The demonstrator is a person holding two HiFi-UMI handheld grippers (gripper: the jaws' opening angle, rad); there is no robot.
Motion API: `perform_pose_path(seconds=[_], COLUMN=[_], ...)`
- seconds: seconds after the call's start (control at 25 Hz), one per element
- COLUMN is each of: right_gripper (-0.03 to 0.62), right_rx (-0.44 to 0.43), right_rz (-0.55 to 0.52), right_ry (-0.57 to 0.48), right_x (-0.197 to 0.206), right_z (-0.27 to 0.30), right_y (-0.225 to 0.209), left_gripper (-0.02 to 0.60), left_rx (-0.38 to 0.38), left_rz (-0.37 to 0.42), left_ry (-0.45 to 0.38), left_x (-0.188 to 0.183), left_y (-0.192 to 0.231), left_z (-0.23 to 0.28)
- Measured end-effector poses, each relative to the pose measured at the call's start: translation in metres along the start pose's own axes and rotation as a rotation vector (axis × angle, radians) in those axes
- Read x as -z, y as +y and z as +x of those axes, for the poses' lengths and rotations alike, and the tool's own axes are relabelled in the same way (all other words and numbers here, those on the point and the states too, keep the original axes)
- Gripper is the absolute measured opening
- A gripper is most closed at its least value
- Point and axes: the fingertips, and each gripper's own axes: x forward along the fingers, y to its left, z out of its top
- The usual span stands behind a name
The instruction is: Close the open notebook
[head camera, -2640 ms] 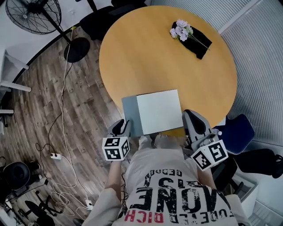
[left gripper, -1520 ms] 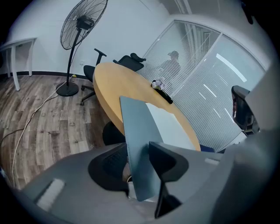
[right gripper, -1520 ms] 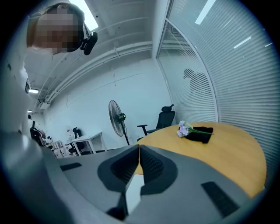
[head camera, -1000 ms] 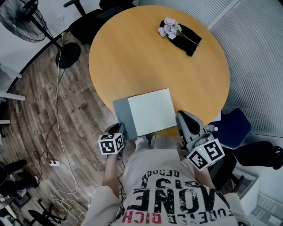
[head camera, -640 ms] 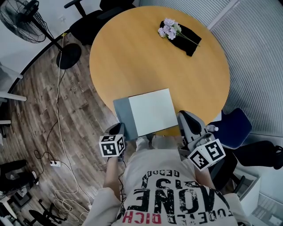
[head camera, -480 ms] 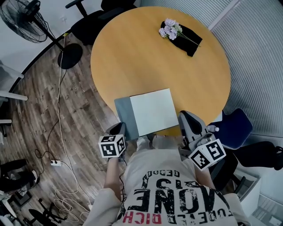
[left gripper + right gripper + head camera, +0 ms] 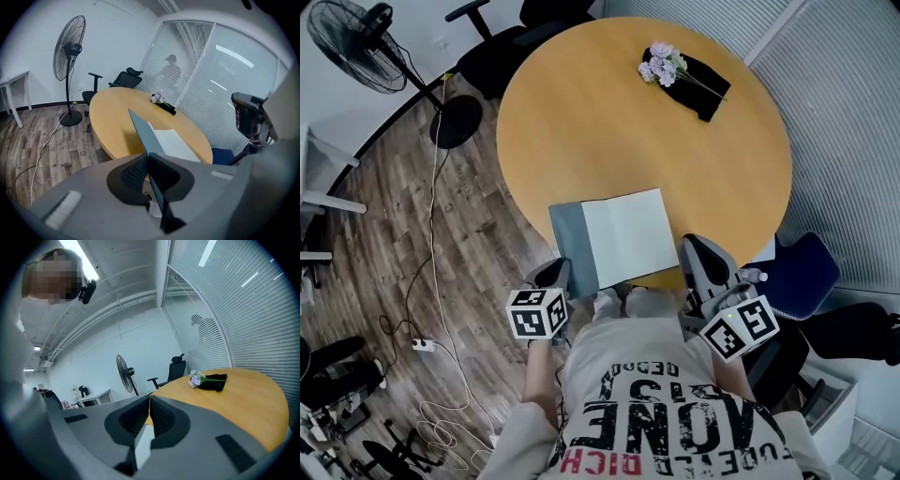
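Notebook cover is pinched at its edge by the left tongs and could be lost if jerked; right tongs are closed, seemingly empty.

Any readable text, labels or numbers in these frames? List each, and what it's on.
"VONE": large black letters on the person's shirt, head view; possibly part of a longer word.
"RICH": red letters at the shirt's lower edge.
Other shirt lines: too small and creased to read.
Left marker cube, right marker cube: black-and-white square patterns, no words.
Notebook: the open page looks blank.
Both gripper views: no text.
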Motion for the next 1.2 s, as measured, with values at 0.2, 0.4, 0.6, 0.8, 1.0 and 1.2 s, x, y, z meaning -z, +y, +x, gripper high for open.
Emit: perform_pose_path(seconds=[0.2, 0.4, 0.6, 0.8, 1.0, 1.2], right_gripper=[0.012, 0.012, 0.012, 0.012, 0.012, 0.012], right_rx=[-0.007, -0.014, -0.043, -0.062, -0.079, -0.081], right_rz=[0.007, 0.017, 0.018, 0.01, 0.013, 0.019], right_ry=[-0.013, -0.025, -0.017, -0.006, -0.005, 0.001], right_x=[-0.002, -0.008, -0.01, -0.011, -0.011, -0.01], right_z=[-0.008, -0.013, -0.015, -0.011, -0.009, -0.012], right_y=[-0.006, -0.018, -0.024, -0.03, -0.032, -0.039], left_gripper=[0.021, 0.021, 0.02, 0.02, 0.018, 0.018], left_rx=[-0.013, -0.024, -0.027, -0.029, -0.036, -0.027], left_rz=[0.01, 0.008, 0.016, 0.025, 0.027, 0.039], left_ry=[-0.012, -0.029, -0.044, -0.056, -0.065, -0.077], left_x=[-0.006, -0.014, -0.021, -0.029, -0.031, -0.037], left_y=[-0.009, -0.021, -0.037, -0.049, -0.053, -0.066], left_z=[-0.006, -0.008, -0.011, -0.013, -0.014, -0.012])
